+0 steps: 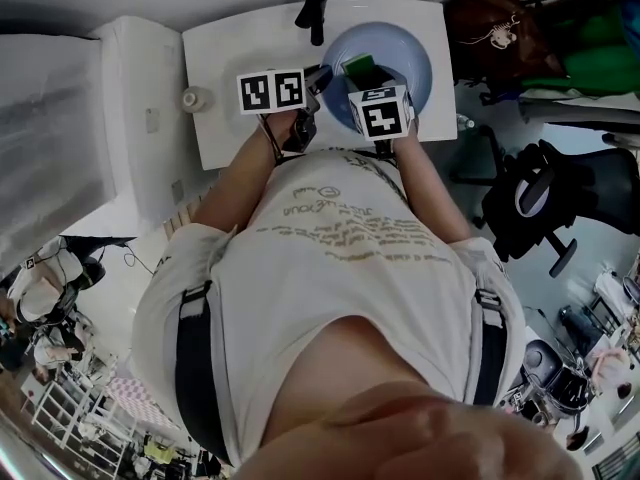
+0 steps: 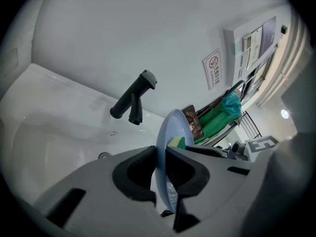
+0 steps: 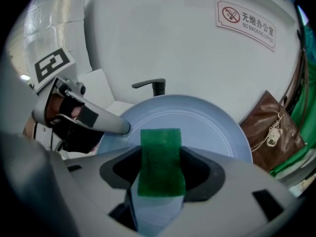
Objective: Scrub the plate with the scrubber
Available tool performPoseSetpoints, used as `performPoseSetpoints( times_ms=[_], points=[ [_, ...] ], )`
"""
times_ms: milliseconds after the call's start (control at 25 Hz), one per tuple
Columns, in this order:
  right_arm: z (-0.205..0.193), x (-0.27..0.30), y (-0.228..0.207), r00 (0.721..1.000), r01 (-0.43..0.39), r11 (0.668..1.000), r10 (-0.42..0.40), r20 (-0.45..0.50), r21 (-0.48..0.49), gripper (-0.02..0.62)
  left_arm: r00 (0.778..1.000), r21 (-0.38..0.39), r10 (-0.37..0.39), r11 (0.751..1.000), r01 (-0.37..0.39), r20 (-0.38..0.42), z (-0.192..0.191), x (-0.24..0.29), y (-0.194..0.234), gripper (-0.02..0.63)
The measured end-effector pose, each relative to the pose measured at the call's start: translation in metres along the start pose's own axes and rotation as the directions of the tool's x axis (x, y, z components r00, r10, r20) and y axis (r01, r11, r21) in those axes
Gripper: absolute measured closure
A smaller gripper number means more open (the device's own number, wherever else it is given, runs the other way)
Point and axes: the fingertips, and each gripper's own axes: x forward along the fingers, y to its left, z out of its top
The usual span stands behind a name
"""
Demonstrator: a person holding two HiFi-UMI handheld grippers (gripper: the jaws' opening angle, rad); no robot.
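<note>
Head view: the person stands at a white sink [image 1: 240,88]; both grippers are held out over it, black tap [image 1: 315,13] at the far edge; pale blue plate [image 1: 405,63] held up over the right part of the sink, not resting on it as far as I can tell.

Left gripper view: left gripper [image 2: 159,154] has its jaws nearly together, pinching the plate by its rim; plate stands on edge, seen edge-on between the pads; only a narrow strip of rim is inside the grip.

Right gripper view: right gripper [image 3: 161,171] is clamped on the green scrubber [image 3: 159,142]; scrubber stands upright between the pads, its upper part poking past the jaw tips toward the plate's face; contact with the plate not certain from this view.

Risks, judged:
- rim-only hold; scrubbing pressure on the face far from the pinch would lever the plate, so it may twist in the pads or slip out and drop into the sink;
- a wet rim would make that slip more likely;
- the scrubber is soft and thin; hard pressing may fold it or push it back between the jaws, and then the jaw tips would scrape the plate;
- a stroke toward the left rim could knock the right gripper into the left one.
</note>
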Motion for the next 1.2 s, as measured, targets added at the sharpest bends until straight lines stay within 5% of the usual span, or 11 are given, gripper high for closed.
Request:
performPoseSetpoints(
  times_ms=[240, 760, 1200],
  points=[
    [-0.012, -0.004, -0.001, 0.999, -0.001, 1.000, 0.001, -0.039, -0.009, 0.351, 1.000, -0.006, -0.003, 1.000, 0.003, -0.002, -0.002, 0.001, 0.001, 0.552],
    [-0.058, -0.017, -0.073, 0.983, 0.164, 0.967, -0.145, -0.109, 0.193, 0.351, 1.000, -0.035, -0.010, 0.999, 0.010, 0.000, 0.000, 0.004, 0.002, 0.552],
    [-0.041, -0.010, -0.011, 0.997, 0.038, 0.996, -0.032, -0.076, 0.077, 0.351, 1.000, -0.040, 0.004, 0.999, -0.005, -0.005, -0.003, 0.005, 0.003, 0.552]
  ],
)
